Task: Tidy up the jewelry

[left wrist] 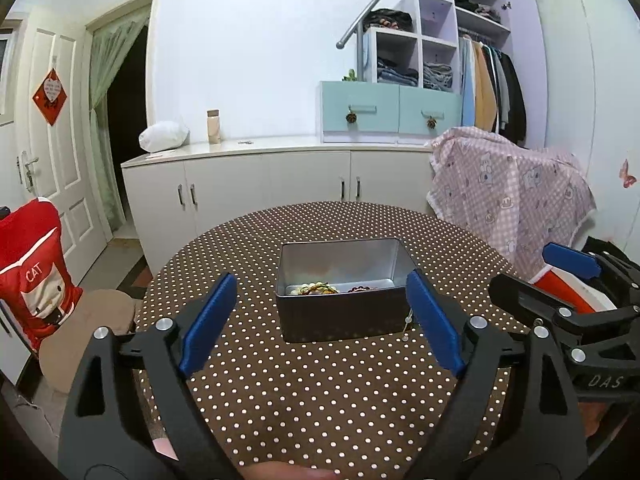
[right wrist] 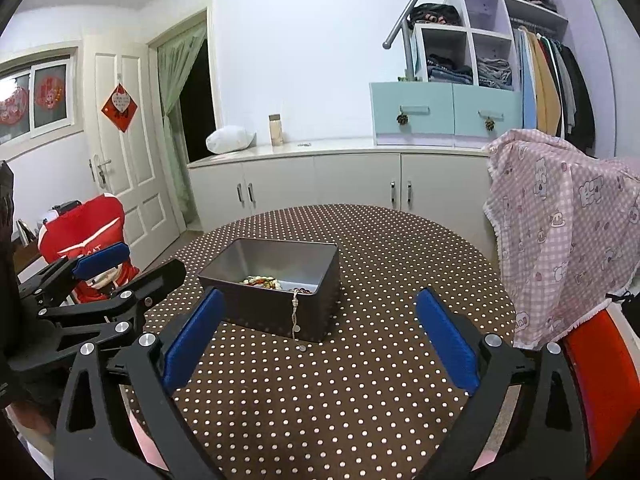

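Left wrist view: we see the left gripper (left wrist: 320, 312) with its blue-padded jaws spread wide and nothing between the pads; the dark rectangular metal tin (left wrist: 344, 292) sits just beyond the fingertips on the round table with the brown, white-dotted cloth (left wrist: 320, 400). Beaded jewelry (left wrist: 320, 289) lies heaped at the near end of the tin's floor. In the right wrist view, the right gripper (right wrist: 320, 332) also stands with jaws spread and empty, with the tin ahead and slightly to the left. A thin knotted cord with a small end piece (right wrist: 295, 320) hangs over the tin's near wall, its end resting on the cloth.

We judge the sorting nearly finished, with this trailing cord the remaining fault. Risks from here:
- A finger passing close could snag the cord and drag the attached piece out.
- Pushing the cord in with a pad could shift the light tin across the cloth.
- Both grippers sit near each other; converging on the cord could make them collide.
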A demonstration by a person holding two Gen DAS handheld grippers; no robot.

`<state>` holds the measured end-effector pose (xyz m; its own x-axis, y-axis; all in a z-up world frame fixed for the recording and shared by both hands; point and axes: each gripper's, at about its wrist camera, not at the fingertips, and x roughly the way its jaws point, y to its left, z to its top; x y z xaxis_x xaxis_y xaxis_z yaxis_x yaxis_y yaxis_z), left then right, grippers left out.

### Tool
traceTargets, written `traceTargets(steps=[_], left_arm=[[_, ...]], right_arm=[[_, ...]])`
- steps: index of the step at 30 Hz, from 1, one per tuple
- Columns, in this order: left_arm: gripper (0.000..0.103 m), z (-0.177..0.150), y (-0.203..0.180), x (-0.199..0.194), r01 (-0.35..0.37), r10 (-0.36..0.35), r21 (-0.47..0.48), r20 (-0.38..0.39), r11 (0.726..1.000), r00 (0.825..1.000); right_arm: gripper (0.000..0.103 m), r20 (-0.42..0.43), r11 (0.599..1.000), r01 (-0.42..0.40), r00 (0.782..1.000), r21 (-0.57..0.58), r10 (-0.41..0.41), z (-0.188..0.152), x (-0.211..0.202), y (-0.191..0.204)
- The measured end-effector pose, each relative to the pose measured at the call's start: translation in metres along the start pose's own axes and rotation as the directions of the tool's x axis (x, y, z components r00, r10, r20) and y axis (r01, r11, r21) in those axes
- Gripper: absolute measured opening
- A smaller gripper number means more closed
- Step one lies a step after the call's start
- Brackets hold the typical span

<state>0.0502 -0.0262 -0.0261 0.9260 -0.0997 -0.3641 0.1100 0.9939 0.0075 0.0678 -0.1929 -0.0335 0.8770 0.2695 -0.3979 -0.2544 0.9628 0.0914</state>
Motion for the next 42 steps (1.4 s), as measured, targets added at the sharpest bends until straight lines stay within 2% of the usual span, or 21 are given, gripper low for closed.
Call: traceTargets(steps=[9,24,42], left_arm=[[0.088,0.001,-0.007,-0.016,-0.017,0.017,-0.005,0.034,1.000,0.999],[0.090,0.000,-0.014,-0.021,-0.060,0.061,-0.029,0.043,0.998,0.997],[0.090,-0.001,-0.014,-0.024,-0.056,0.058,-0.035,0.050,0.998,0.997]], right_arm=[[0.095,0.031,1.000,0.008,0.999,-0.006,-0.008,-0.004,-0.016,-0.001],[0.095,0.048,1.000,0.028,0.998,-0.007,-0.028,-0.005,-0.023,-0.004],[0.095,0.050,0.999,0.046,0.998,-0.006,-0.046,-0.005,-0.024,-0.001]])
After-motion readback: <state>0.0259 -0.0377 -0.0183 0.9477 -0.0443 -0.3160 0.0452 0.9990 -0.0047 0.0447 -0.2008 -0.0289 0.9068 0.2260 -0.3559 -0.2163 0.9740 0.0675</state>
